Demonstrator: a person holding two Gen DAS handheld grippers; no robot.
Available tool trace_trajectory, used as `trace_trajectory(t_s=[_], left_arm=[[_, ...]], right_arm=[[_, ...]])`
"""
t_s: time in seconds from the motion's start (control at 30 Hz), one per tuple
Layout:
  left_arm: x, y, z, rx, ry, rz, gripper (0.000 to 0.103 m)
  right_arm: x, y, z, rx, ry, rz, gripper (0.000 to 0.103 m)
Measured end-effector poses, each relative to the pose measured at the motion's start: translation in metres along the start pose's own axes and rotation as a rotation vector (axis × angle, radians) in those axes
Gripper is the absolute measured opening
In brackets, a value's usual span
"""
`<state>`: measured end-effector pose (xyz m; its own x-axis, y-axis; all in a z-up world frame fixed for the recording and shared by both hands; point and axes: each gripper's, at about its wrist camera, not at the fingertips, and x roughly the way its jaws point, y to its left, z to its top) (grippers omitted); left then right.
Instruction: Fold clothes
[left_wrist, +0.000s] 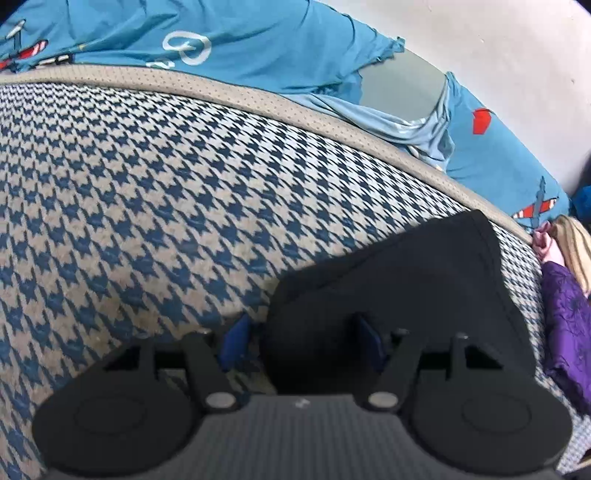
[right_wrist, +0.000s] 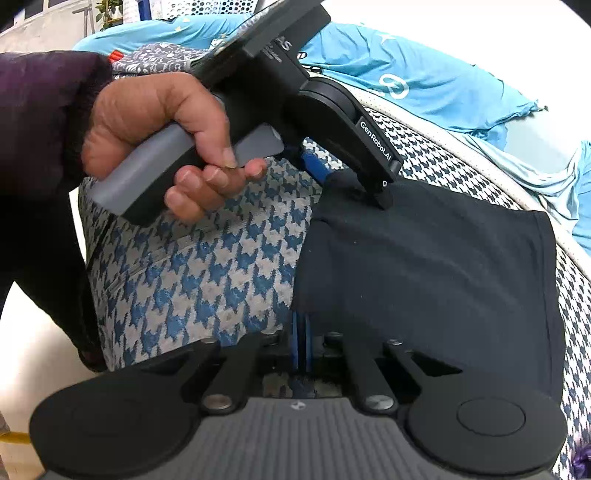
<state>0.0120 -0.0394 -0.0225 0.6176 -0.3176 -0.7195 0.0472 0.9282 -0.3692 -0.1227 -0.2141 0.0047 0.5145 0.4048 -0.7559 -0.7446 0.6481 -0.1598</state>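
The work surface is a mattress (left_wrist: 147, 192) with a blue-and-white houndstooth cover and a beige piped edge. A black garment (right_wrist: 436, 266) lies on it near the far edge, folded into a compact shape.

Left tongs (left_wrist: 301, 343): blue fingers spread apart, a bunched corner of the black garment sitting between them; they do not look closed on it. In the right wrist view the same tool comes down onto the garment's near-left corner, its black tip touching the cloth. A hand (right_wrist: 166, 144) in a dark purple sleeve (right_wrist: 37, 122) grips its grey handle.

Right tongs (right_wrist: 302, 345): blue fingers pressed tightly together at the garment's near edge. The cloth hem overlaps their tips; I cannot tell if fabric is pinched between them.

Beyond the mattress's far edge, a crumpled blue sheet (left_wrist: 258, 40) with red and white prints. At the right edge, a doll (left_wrist: 565, 280) with blond hair and a purple dress.
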Motion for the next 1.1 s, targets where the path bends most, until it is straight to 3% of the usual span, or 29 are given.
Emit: trace_trajectory(t_s=[0.4, 0.57, 0.67, 0.83, 1.1], left_arm=[[0.012, -0.008, 0.005, 0.1, -0.055, 0.061, 0.062], [0.007, 0.009, 0.017, -0.049, -0.05, 0.035, 0.061], [0.001, 0.021, 0.021, -0.113, -0.055, 0.042, 0.062], [-0.004, 0.031, 0.021, -0.146, -0.045, 0.032, 0.069], [-0.014, 0.037, 0.024, -0.18, -0.039, 0.021, 0.077]], right_arm=[[-0.009, -0.004, -0.004, 0.024, 0.015, 0.038, 0.005], [-0.013, -0.017, 0.0, 0.118, -0.005, 0.074, 0.006], [-0.019, -0.027, 0.006, 0.174, -0.065, 0.075, 0.006], [-0.014, -0.039, 0.018, 0.275, -0.133, 0.048, 0.006], [0.012, -0.041, 0.037, 0.291, -0.161, 0.016, 0.006]])
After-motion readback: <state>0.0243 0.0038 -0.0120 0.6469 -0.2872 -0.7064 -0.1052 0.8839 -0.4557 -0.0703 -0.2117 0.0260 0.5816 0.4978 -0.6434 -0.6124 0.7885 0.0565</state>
